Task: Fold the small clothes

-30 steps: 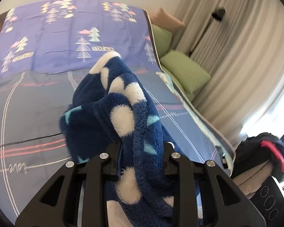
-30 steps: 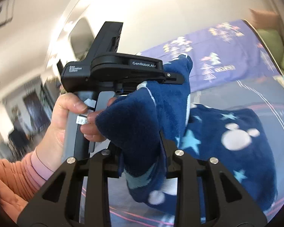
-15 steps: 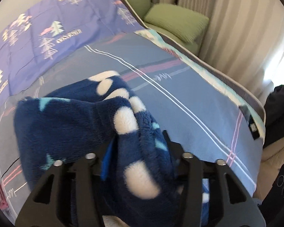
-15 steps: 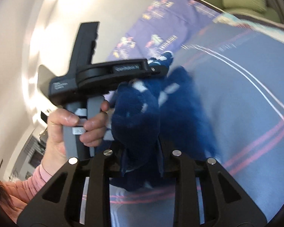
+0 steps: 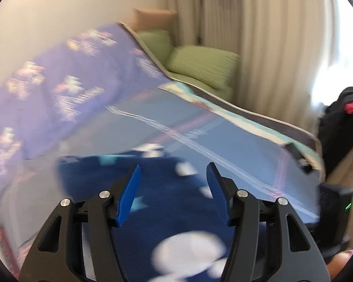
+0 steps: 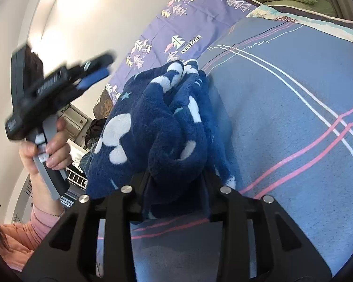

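While the left wrist view is smeared by blur, its contents can still be listed. Left gripper [image 5: 173, 178], lower centre: jaws released and spread, having just been opening, blue pads bare, nothing between them. Fleece garment [image 5: 157, 202], navy with white blobs and pale stars: lower centre, lying on the grey-blue striped bedspread [image 5: 235, 141] beneath and beyond the fingertips, not touched by them as far as the blur allows. Purple tree-print sheet [image 5: 58, 89]: upper left. Green cushions [image 5: 200, 65]: upper centre, against pale curtains.

Right wrist view, sharp.
- Right gripper [image 6: 176, 176], lower centre: jaws, which have just eased wider, hidden in a thick bunch of the fleece garment [image 6: 157, 122]; they appear to be grasping it.
- Garment: centre of frame, heaped and rumpled on the bedspread [image 6: 294, 117], no flat fold visible.
- Left gripper [image 6: 91, 75], upper left: blurred, clear of the cloth, carried by a person's hand [image 6: 49, 150] in a pink sleeve.
- Purple sheet [image 6: 176, 23]: upper centre.

Progress, as judged: early. One end let go, the other bunched in the tongs; spreading, folding and squaring all remain.
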Demonstrator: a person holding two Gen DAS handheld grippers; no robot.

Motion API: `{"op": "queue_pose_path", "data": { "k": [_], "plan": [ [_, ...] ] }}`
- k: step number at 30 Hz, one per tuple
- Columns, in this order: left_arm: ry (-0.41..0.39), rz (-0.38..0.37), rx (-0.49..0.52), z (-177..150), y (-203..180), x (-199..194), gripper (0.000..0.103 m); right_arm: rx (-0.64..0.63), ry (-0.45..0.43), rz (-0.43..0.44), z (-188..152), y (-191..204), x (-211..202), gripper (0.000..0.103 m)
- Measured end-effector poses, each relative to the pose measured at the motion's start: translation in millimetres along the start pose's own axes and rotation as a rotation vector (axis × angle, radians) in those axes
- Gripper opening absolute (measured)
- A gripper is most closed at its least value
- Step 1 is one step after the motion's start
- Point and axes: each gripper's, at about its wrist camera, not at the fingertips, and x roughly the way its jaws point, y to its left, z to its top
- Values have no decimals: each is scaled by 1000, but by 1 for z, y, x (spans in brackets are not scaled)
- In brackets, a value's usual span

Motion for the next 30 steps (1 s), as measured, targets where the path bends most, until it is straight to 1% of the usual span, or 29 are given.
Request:
{"op": "queue_pose_path", "data": {
  "k": [2, 3, 4, 5, 6, 7, 9, 10, 11, 12, 13, 14, 17, 19, 20, 21, 22, 23, 24, 27, 30],
  "plan": [
    [-1, 47, -23, -15, 19, -9, 58, -23, -3, -6, 0, 2, -4, 40],
    [19, 49, -44, -27, 31, -11, 58, -38, -7, -12, 1, 4, -7, 42],
    [44, 43, -56, -37, 38, -10, 58, -57, -12, -21, 2, 6, -10, 46],
    [70, 45, -57, -47, 42, -7, 57, -72, -18, -30, 7, 3, -9, 53],
    [105, 71, -36, -59, 43, -2, 57, -99, -33, -52, 8, 6, -17, 54],
    [112, 85, -18, -65, 41, 0, 56, -126, -51, -66, 11, 10, -24, 54],
    [105, 108, 39, -76, 28, 5, 49, -165, -82, -77, 17, 18, -35, 54],
    [104, 122, 66, -79, 21, 7, 48, -181, -103, -85, 20, 23, -41, 54],
    [105, 131, 88, -81, 16, 8, 47, -195, -123, -87, 23, 28, -46, 47],
    [109, 130, 109, -81, 10, 11, 47, -214, -136, -71, 26, 37, -50, 40],
    [111, 125, 122, -81, 7, 13, 47, -228, -137, -57, 27, 43, -51, 23],
    [111, 120, 132, -81, 5, 16, 47, -244, -134, -48, 28, 49, -50, 9],
    [126, 103, 139, -79, 6, 24, 47, -283, -114, -72, 27, 63, -35, 8],
    [126, 95, 129, -82, 9, 25, 48, -278, -75, -118, 26, 63, -16, 8],
    [122, 91, 125, -83, 11, 25, 48, -270, -48, -167, 25, 59, -5, 7],
    [114, 90, 124, -85, 13, 24, 49, -248, -7, -268, 25, 49, 12, 7],
    [105, 84, 124, -87, 13, 24, 49, -214, 27, -307, 24, 38, 26, 7],
    [96, 84, 127, -88, 12, 25, 50, -151, 33, -286, 23, 25, 32, 7],
    [80, 93, 133, -91, 10, 26, 50, -111, 32, -270, 24, 19, 32, 7],
    [57, 88, 116, -94, 11, 24, 50, -34, 68, -233, 31, 11, 29, 7],
    [37, 69, 100, -96, 14, 20, 51, -35, 77, -221, 30, 12, 27, 7]
  ]
}}
